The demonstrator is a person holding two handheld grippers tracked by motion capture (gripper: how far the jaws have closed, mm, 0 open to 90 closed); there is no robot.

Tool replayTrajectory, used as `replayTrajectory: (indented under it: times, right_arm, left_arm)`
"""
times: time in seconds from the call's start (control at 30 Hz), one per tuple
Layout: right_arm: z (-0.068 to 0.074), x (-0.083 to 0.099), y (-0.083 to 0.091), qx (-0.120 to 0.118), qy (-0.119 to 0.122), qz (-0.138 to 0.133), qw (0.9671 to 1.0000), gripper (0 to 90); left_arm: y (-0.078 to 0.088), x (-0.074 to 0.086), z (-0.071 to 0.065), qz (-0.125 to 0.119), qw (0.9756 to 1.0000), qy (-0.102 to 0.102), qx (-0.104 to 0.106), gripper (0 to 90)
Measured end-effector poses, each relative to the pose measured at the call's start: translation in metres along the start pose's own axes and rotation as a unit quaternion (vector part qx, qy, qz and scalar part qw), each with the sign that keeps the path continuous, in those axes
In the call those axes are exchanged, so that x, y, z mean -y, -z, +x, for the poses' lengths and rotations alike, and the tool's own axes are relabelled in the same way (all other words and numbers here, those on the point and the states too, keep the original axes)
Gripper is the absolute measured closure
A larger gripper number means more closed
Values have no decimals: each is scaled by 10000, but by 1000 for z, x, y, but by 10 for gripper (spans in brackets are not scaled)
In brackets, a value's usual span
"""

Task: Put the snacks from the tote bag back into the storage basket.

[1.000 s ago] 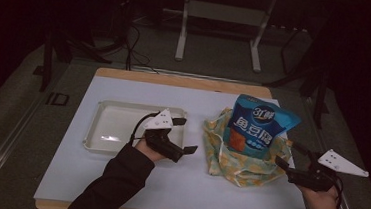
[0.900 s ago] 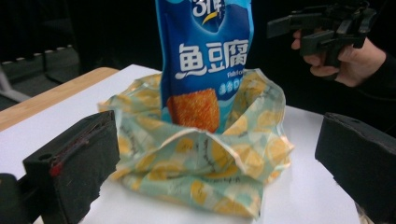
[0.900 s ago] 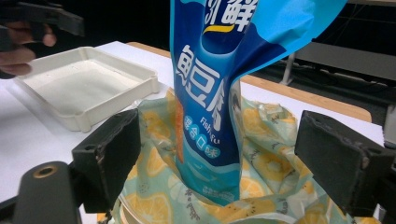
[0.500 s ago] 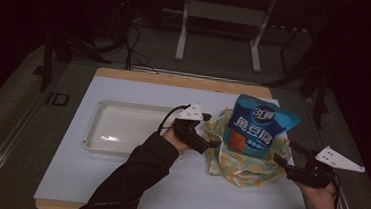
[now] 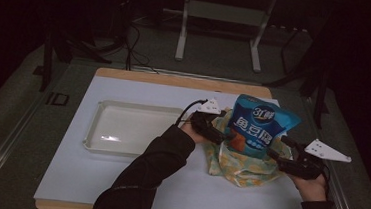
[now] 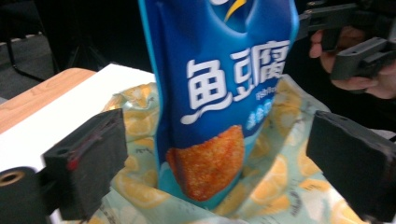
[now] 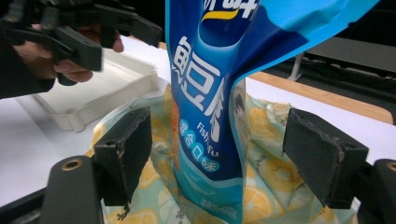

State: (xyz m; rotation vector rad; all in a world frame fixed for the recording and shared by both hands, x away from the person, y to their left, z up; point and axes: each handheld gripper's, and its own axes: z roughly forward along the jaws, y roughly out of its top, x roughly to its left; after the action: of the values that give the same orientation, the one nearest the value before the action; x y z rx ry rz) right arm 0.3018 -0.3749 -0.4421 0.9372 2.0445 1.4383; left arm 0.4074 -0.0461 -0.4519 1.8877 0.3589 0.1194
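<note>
A blue snack bag (image 5: pixel 258 126) stands upright in a crumpled lemon-print cloth (image 5: pixel 238 168) on the right half of the table. My left gripper (image 5: pixel 217 134) is at the bag's left edge and open. In the left gripper view the bag (image 6: pixel 219 93) stands in the gap ahead of its jaws (image 6: pixel 219 172), untouched by the pads. My right gripper (image 5: pixel 281 152) is at the bag's right side, also open. The bag (image 7: pixel 210 116) rises between and just beyond those jaws (image 7: pixel 223 161), clear of both pads. Both grippers' jaws have just been closing a little.
A shallow white tray (image 5: pixel 96 132) lies left of the cloth, and its corner (image 7: pixel 140 79) shows in the right gripper view. A white mat (image 5: pixel 117 184) covers the wooden table. Dark floor, cables and a metal stand (image 5: pixel 220 17) lie behind the table.
My left gripper has moved right, from over the tray's right end to the bag's left edge. The right gripper has edged in toward the bag.
</note>
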Motion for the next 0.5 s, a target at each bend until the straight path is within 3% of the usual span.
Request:
replayTrajectory:
  times: [0.13, 0.23, 0.37, 0.5]
  right_arm:
    - [-1, -1, -5, 3, 15, 29, 10000, 240]
    - [-4, -5, -11, -9, 11, 8, 10000, 282]
    - [-4, -7, -15, -23, 49, 13, 10000, 320]
    - [-5, -8, -20, 5, 68, 90, 9999, 390]
  left_arm:
    - [-7, -1, 4, 6, 10000, 50, -14, 90]
    - [-15, -3, 9, -26, 9999, 103, -79, 152]
    - [-20, -4, 12, 16, 9999, 142, -6, 180]
    - [-23, -6, 13, -5, 9998, 194, 51, 291]
